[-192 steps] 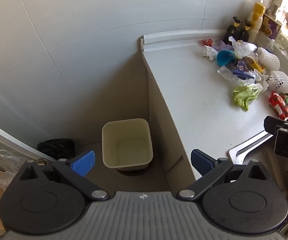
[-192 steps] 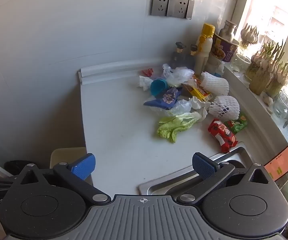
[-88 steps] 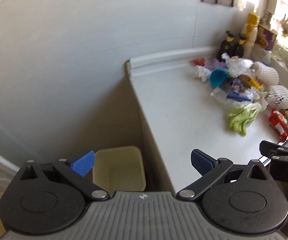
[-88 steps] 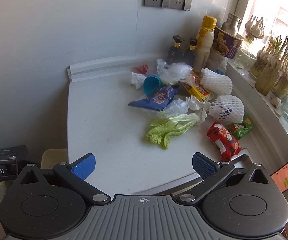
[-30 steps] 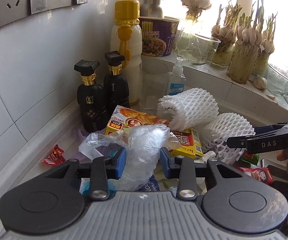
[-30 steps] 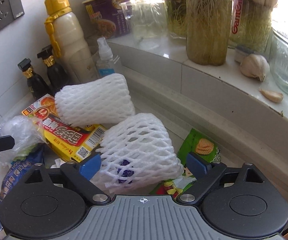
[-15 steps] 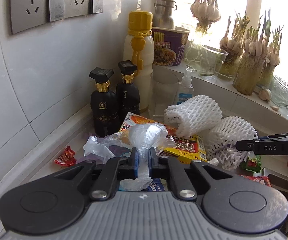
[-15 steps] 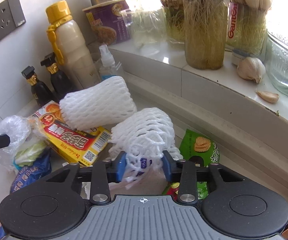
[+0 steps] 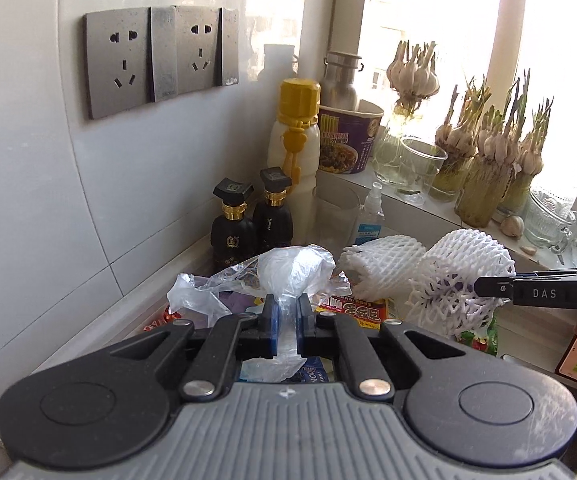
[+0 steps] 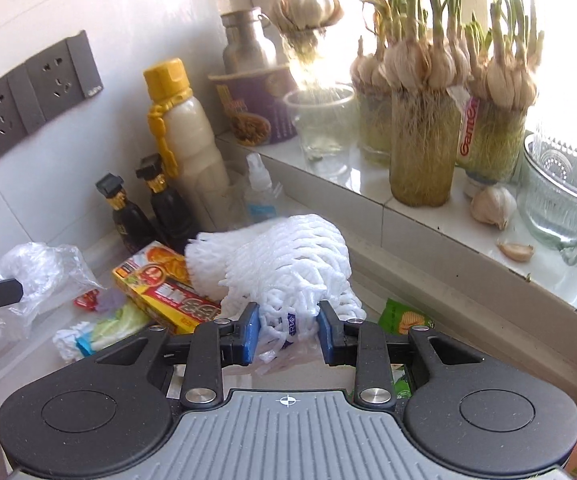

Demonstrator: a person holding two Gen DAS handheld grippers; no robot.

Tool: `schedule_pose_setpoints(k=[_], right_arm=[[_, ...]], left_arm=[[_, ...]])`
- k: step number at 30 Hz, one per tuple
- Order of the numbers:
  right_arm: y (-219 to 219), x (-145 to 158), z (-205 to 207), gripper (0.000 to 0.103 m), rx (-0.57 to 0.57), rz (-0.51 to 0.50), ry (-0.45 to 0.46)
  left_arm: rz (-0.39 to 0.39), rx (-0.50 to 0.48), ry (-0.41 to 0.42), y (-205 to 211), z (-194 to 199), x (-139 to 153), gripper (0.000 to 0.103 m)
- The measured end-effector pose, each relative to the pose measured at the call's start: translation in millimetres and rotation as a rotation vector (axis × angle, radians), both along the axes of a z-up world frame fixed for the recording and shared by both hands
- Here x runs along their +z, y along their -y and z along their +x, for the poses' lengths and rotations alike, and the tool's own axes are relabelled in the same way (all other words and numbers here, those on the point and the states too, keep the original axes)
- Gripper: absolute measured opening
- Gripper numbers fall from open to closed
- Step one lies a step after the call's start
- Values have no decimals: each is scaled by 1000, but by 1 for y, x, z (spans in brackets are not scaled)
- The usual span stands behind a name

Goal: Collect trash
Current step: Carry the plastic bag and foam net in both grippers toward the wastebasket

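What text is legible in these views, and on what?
"DAS": white letters on the side of the right gripper, left wrist view.
"Gamen", partly cut off: red letters on the label of a garlic jar on the windowsill.
Yellow box: large red print, too blurred to read.
Purple noodle cup: print too small to read.
Small spray bottle: label unreadable.
Green snack packet: no readable text.
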State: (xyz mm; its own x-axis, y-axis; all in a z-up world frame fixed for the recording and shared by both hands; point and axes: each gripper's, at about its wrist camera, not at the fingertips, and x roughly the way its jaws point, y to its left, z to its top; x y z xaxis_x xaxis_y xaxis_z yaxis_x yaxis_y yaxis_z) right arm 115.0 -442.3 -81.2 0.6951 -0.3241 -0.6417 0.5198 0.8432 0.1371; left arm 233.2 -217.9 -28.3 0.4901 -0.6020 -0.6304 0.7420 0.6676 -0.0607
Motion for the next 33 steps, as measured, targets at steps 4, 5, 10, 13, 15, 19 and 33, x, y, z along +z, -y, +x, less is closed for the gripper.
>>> schedule_pose_setpoints(k=[4,5,10,13,15,19,33], right_arm=[[-16,14,-4,29,18,-15,13],[-20,17,-5,29,24,-20,16],[-44,31,-7,29,68,-31,22],[-60,40,-8,29,95,-42,24],[-71,46,-6,29,115,-50,24],[-94,59,-8,29,155,-66,29],[-168,91,-20,29,302,-116,31]], left_arm=[[-8,14,7,-15,-5,9,7],[-11,20,6,-20,-6,11,7],[-18,51,4,-44,-12,21,7],[-20,73,3,-60,-17,25,7],[-19,88,1,-71,-20,28,7],[-20,119,1,-92,-26,33,7],[-28,245,-39,-166,-50,40,7]])
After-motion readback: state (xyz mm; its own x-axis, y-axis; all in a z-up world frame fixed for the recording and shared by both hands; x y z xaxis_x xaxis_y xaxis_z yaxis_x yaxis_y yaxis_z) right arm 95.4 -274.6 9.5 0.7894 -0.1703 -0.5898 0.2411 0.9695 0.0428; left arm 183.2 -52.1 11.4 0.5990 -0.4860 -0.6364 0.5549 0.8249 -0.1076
